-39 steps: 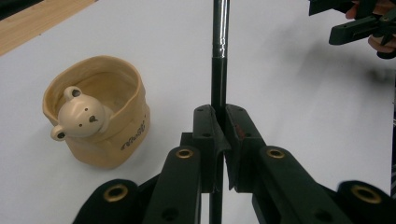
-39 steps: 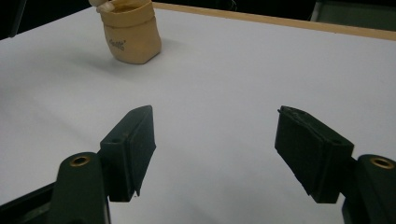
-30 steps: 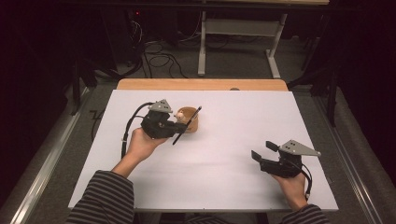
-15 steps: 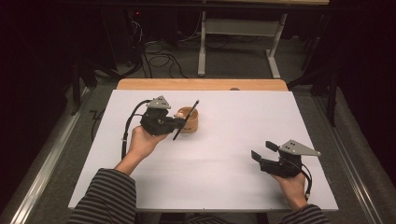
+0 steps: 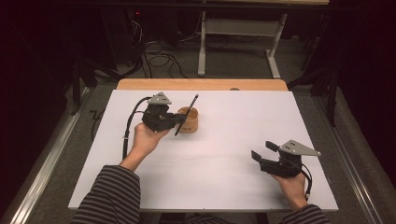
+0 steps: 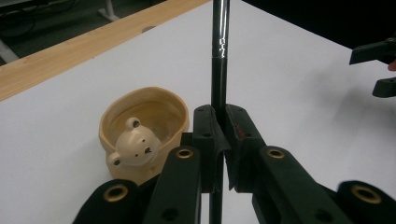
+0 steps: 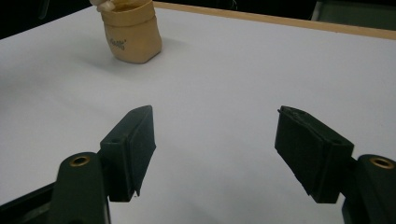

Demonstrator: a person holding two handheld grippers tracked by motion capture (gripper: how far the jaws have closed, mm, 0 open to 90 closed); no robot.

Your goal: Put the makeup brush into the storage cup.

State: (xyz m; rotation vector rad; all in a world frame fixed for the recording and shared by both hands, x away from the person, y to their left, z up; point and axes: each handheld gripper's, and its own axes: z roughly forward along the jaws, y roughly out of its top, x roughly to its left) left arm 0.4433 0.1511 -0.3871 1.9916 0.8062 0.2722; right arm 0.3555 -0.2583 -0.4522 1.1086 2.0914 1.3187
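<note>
A tan cup with a small bear figure on its rim [image 5: 190, 120] [image 6: 140, 135] [image 7: 132, 30] stands on the white table [image 5: 224, 154], left of the middle. My left gripper [image 5: 180, 120] [image 6: 218, 116] is shut on a thin black pen [image 5: 187, 114] [image 6: 219, 56]. The pen stands tilted beside the cup's near side, its upper end leaning over the cup. My right gripper [image 5: 262, 151] [image 7: 217, 140] rests open near the table's front right, with nothing between its jaws.
A wooden strip [image 5: 201, 84] runs along the table's far edge. Beyond it stand a desk frame [image 5: 238, 37] and cables on the floor [image 5: 159, 60]. Bare white table lies between the two grippers.
My left gripper has shifted slightly away from the person, and the pen has swung more upright beside the cup. The right gripper has kept still.
</note>
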